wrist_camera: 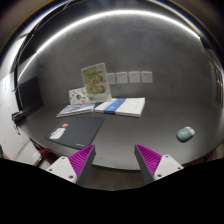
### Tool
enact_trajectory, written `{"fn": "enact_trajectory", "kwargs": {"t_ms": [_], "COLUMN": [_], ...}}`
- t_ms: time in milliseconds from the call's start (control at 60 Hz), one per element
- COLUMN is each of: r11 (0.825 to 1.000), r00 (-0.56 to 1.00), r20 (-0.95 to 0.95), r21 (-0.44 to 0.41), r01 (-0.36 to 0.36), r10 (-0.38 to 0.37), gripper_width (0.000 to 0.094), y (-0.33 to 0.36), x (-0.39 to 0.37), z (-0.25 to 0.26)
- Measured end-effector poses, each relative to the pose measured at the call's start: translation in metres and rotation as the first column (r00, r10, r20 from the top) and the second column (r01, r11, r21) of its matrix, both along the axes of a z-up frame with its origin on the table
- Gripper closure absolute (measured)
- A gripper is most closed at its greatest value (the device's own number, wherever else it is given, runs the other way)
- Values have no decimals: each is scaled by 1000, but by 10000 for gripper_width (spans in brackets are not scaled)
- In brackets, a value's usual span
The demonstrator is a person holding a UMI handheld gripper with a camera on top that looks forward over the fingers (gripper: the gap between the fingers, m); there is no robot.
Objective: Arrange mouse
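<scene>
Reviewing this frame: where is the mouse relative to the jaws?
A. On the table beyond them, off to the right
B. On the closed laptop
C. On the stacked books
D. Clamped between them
A: the mouse lies alone on the table, beyond the open, empty gripper.

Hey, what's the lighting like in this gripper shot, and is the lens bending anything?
Gripper view: a bright ceiling light strip arcs overhead, curved by the fisheye lens; the grey table is evenly lit, with glare on the dark laptop lid; the small grey-green mouse sits soft and slightly blurred beyond the open jaws of the gripper.
</scene>
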State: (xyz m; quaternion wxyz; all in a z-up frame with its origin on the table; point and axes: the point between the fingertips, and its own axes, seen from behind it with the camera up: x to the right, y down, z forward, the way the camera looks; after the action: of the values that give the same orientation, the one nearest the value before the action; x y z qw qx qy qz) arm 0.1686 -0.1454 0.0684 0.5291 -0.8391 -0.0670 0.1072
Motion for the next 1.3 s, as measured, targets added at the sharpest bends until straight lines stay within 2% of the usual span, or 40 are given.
{"fn": "enact_trajectory", "kwargs": {"t_ms": [133, 283, 417, 550, 667, 700, 717, 883, 983, 1050, 1067, 1083, 1100, 1150, 1200, 1300], "r11": [987, 947, 920, 912, 926, 929, 931, 947, 950, 945, 944, 943, 942, 941, 945, 937], "r00": [986, 946, 917, 909, 936, 939, 940, 958, 964, 964, 963, 963, 961, 957, 956, 945], "r20": [37, 86, 185, 211, 116, 114, 116, 123, 136, 139, 140, 139, 140, 144, 134, 130], "r21": [-10, -52, -113, -128, -144, -144, -142, -165, -186, -205, -208, -209, -208, -194, -167, -145], "r01": [161, 318, 376, 389, 348, 340, 335, 276, 252, 254, 256, 258, 263, 278, 280, 317], "r10": [-161, -313, -352, -358, -333, -326, -321, -258, -230, -229, -231, -233, -238, -253, -260, -300], "gripper_width": [117, 124, 112, 99, 86, 73, 112, 109, 103, 113, 91, 136, 115, 205, 396, 450], "y": [10, 22, 25, 49, 80, 89, 93, 134, 164, 175, 177, 179, 180, 185, 189, 186], "x": [37, 92, 158, 217, 242, 251, 255, 276, 279, 280, 280, 280, 280, 280, 273, 274], "z": [-9, -32, -61, -74, -76, -76, -76, -77, -73, -74, -74, -74, -74, -74, -75, -74]}}
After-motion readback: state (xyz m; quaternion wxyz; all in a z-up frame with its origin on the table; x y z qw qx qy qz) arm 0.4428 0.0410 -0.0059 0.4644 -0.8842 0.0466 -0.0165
